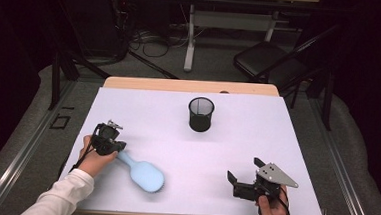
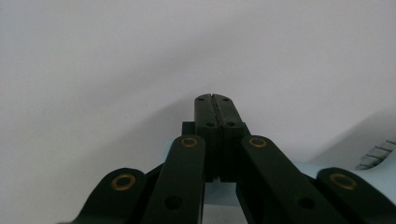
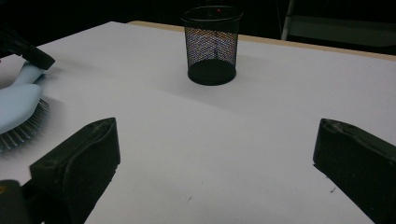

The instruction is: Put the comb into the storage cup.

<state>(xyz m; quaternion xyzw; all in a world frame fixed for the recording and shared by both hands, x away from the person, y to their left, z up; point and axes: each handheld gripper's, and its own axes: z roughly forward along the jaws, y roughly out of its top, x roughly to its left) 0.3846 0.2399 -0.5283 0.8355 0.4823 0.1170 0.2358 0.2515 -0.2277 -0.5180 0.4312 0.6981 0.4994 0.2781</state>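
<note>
Pinching hairbrush (image 1: 144, 174) handle, left gripper (image 1: 119, 146) clamped; right gripper (image 1: 231, 182) spread, well apart.

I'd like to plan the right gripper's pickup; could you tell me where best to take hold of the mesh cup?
Probably by the rim: the mesh cup stands upright and open-topped, apart from the hairbrush. Bring the right gripper, jaws wide open, down from above so one jaw goes inside and one outside the thin wall.

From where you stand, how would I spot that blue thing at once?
Start at the white table and look to its near left. There lies a hairbrush, bristles down, its handle under the left gripper. It is pale blue; the cup is black mesh.
</note>
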